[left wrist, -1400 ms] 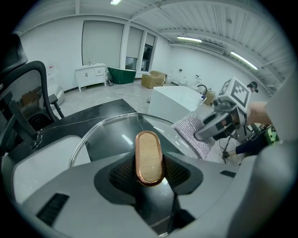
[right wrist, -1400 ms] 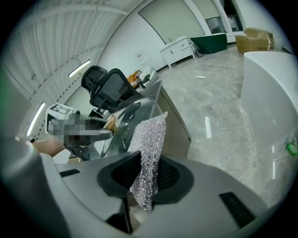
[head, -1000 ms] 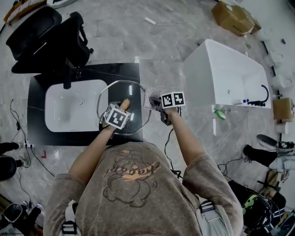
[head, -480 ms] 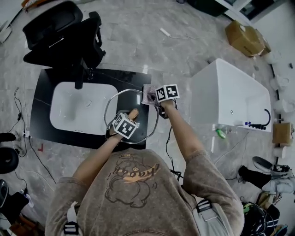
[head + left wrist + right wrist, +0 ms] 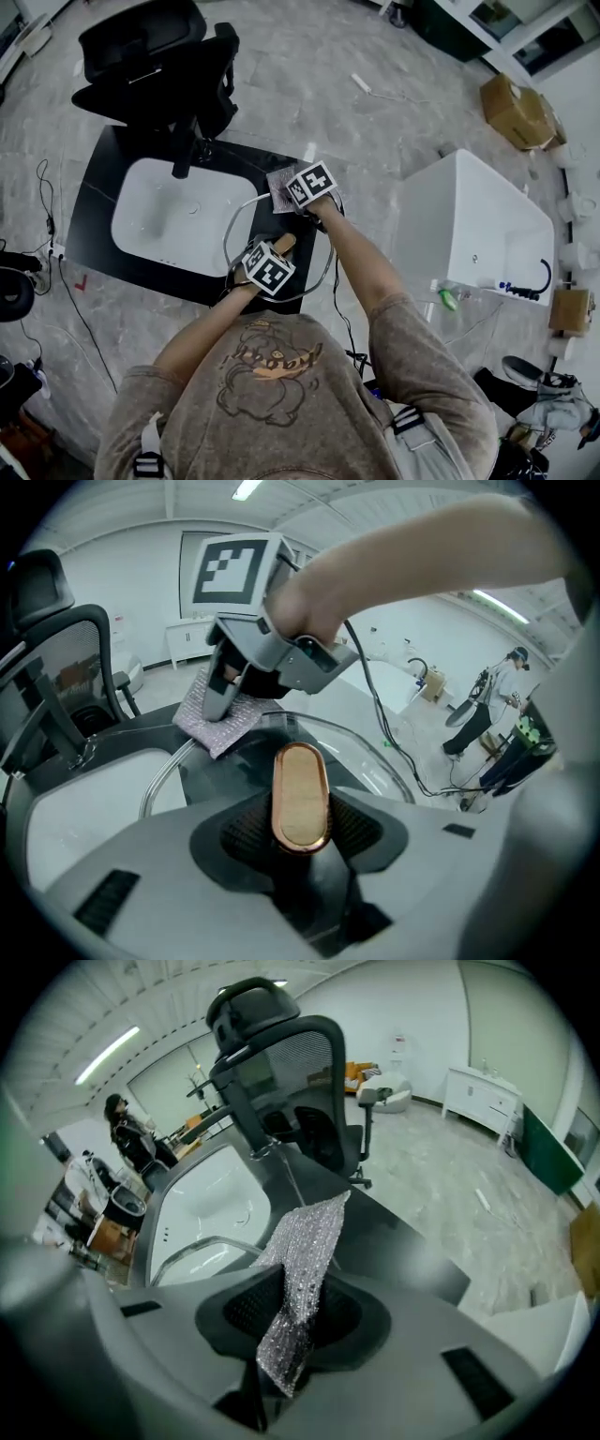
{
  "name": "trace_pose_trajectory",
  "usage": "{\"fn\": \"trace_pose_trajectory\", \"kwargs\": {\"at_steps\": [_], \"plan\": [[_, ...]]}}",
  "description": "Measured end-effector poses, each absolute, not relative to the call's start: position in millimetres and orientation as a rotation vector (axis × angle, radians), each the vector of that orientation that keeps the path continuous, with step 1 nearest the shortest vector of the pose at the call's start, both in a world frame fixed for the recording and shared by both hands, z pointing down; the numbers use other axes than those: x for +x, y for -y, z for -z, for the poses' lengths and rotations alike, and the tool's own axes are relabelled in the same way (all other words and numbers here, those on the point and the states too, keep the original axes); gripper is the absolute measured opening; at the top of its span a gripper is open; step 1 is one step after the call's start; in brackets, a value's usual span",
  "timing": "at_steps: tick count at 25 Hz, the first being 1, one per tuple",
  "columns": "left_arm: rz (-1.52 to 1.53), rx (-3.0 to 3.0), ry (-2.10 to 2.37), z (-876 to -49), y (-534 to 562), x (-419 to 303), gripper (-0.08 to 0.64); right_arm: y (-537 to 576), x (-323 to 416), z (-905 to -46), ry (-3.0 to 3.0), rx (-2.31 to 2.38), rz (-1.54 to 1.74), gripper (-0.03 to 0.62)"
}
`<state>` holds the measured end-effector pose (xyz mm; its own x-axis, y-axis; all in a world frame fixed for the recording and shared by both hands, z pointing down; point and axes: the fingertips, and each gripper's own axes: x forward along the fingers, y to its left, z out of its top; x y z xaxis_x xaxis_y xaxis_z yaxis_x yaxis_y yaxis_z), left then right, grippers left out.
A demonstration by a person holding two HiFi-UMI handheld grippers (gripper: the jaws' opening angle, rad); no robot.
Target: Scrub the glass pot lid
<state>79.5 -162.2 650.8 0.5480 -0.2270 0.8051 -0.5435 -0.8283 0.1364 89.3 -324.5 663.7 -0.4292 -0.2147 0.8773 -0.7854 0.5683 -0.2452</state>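
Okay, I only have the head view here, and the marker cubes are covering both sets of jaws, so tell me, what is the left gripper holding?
Observer: The left gripper view shows the left gripper clamped on the copper-coloured handle of the glass lid, with a pad on each side.
Operator: And the right one?
Observer: In the right gripper view, the right gripper pinches a silvery scrubbing cloth, which sticks out past the jaws.
Operator: Is the cloth on the glass?
Observer: From the left gripper view it sits at the lid's far rim. I cannot tell whether it presses on the glass.
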Motion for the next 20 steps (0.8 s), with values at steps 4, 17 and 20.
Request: {"fn": "trace_pose_trajectory", "kwargs": {"at_steps": [4,17,20], "plan": [[-1.166,2.419,0.645,-651,163,80,0.184,323,42,-662,1.958,0.617,-0.687,0.097],[-1.126,2.438,0.701,-651,164,80,0.184,253,-68,-667,1.988,0.058,-0.492,0.097],[-1.119,2.441,0.714,-650,164,80,0.183,236,-81,-668,1.952,-0.058,-0.460,0.097]]}}
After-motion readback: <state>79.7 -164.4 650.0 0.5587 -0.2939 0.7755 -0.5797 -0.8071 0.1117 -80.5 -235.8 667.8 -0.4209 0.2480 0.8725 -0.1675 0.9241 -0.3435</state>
